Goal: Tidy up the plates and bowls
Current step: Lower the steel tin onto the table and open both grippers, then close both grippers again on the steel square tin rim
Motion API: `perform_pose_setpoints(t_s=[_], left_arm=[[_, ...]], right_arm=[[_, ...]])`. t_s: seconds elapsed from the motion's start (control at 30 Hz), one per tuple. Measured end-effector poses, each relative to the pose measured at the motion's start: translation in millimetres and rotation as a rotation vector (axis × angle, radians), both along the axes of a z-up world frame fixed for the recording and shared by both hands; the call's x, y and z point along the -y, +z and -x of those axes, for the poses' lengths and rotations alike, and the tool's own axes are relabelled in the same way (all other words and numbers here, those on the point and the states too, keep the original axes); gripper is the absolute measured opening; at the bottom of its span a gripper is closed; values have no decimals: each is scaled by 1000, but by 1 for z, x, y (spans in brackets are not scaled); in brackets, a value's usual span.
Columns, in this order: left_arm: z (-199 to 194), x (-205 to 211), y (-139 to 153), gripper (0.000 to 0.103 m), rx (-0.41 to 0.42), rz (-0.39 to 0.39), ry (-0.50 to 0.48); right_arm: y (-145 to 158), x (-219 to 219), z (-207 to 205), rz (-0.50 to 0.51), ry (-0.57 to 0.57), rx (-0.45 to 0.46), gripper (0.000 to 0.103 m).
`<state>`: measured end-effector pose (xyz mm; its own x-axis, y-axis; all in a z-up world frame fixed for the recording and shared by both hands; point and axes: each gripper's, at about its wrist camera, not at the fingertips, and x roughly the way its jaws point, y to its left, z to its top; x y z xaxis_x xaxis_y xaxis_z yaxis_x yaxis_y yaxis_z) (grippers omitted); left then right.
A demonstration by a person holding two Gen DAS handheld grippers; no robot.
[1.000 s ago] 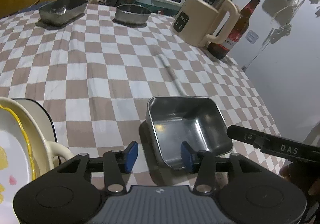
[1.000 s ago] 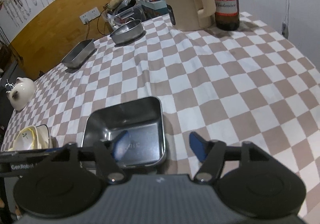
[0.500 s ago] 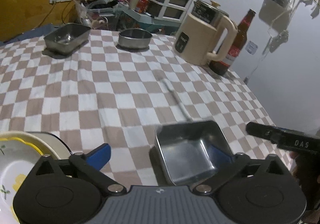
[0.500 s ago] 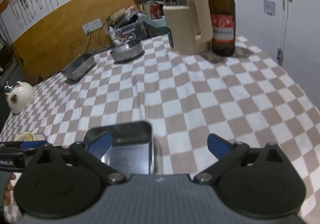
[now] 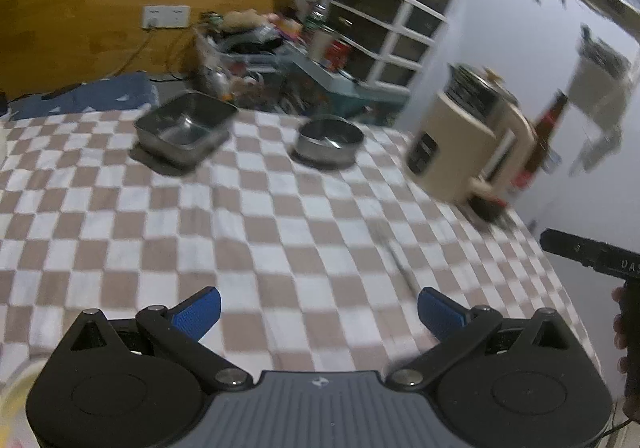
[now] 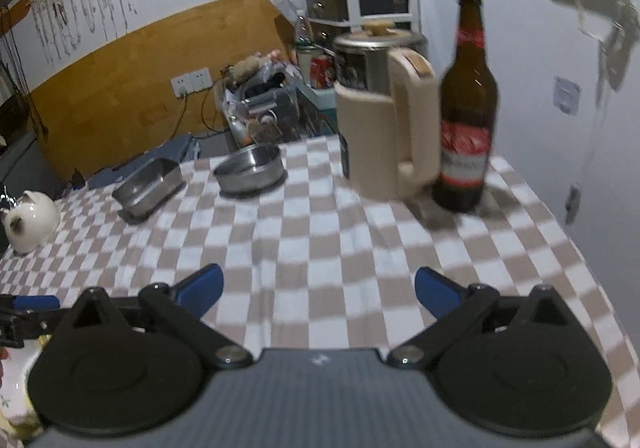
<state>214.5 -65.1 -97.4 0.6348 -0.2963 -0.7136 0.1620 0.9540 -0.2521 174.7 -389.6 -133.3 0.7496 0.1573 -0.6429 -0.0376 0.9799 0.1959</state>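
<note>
Both grippers hang above the near part of the checked counter [image 5: 280, 216] with nothing in their grasp. The left gripper [image 5: 319, 312] has its blue pads spread as wide as they go after just opening, only bare cloth showing between them. The right gripper [image 6: 319, 290] is likewise fully spread, having just opened, and holds nothing.

Toward the far edge of the counter a rectangular steel tray [image 5: 186, 126] sits on a dark mat, with a round steel bowl [image 5: 329, 140] just beside it on the right. At the far right corner a cream kettle [image 6: 384, 120] stands touching or nearly touching a brown beer bottle [image 6: 466, 108]. A white cat-shaped pot [image 6: 30, 218] sits at the left edge. A pale plate rim [image 6: 16, 376] peeks out at the near left, blurred.
</note>
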Motion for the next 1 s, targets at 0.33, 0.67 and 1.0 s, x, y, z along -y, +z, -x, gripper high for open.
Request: perform_pose_setpoints(t_s=[0.33,0.67,1.0], left_arm=[[-61,-53,7,103,-5,101,252],[-114,-104,-11,103,-5,316,546],[-166,-123,-39,90,-41,371,676]], right_arm=[[26,-41,-97,28,194,114,103],[26,-124,-209,89,435,176,103],[-5,-200,-305,-7,553,129,89]])
